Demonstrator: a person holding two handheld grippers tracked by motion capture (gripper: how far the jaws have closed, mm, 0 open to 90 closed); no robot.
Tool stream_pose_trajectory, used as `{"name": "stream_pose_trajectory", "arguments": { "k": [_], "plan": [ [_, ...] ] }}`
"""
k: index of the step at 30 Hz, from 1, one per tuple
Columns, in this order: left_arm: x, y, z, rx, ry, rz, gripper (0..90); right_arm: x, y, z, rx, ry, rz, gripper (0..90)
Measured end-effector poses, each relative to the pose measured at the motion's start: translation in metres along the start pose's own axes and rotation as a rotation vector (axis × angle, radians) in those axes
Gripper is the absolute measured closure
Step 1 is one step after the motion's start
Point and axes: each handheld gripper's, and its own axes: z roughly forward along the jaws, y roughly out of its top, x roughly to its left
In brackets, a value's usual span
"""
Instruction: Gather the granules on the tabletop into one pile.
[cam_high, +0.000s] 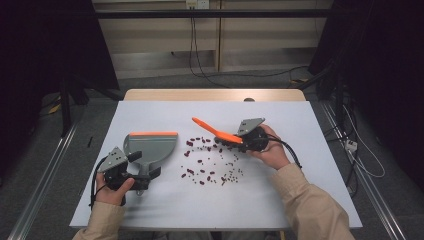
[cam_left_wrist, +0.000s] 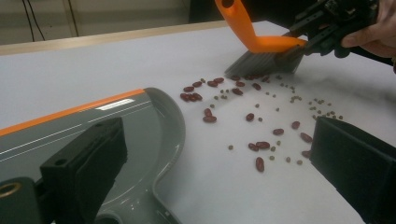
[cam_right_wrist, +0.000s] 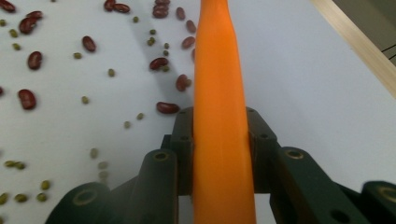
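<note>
High view: nearest the person, the left gripper (cam_high: 142, 175) sits at the narrow handle end of a grey plastic dustpan with an orange rubber lip (cam_high: 150, 146), which lies flat on the white table top (cam_high: 165, 205). Whether its jaws press on that handle I cannot tell here; in the left gripper view they stand well apart, with the pan's handle low between them and no pad seen touching it. Just right of the dustpan, dark red kidney beans (cam_high: 202, 162) and small green mung beans (cam_high: 235, 172) lie scattered loose on the table. Beyond the beans, farther right of the dustpan, the right gripper (cam_high: 240, 140) is clamped tight on the handle of an orange hand brush with grey bristles (cam_high: 216, 132). The right gripper view shows both jaws pressed against the sides of that orange handle. The left gripper view shows the bristles resting on the table at the far edge of the beans, opposite the dustpan.
</note>
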Motion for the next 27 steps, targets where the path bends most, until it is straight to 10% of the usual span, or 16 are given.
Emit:
{"name": "stream_pose_trajectory", "arguments": {
  "k": [27],
  "plan": [
    [-0.002,0.0,0.002,0.01,0.0,0.019,4.0,0.045,-0.006,-0.025,-0.011,0.056,-0.034,70.8]
  ]
}}
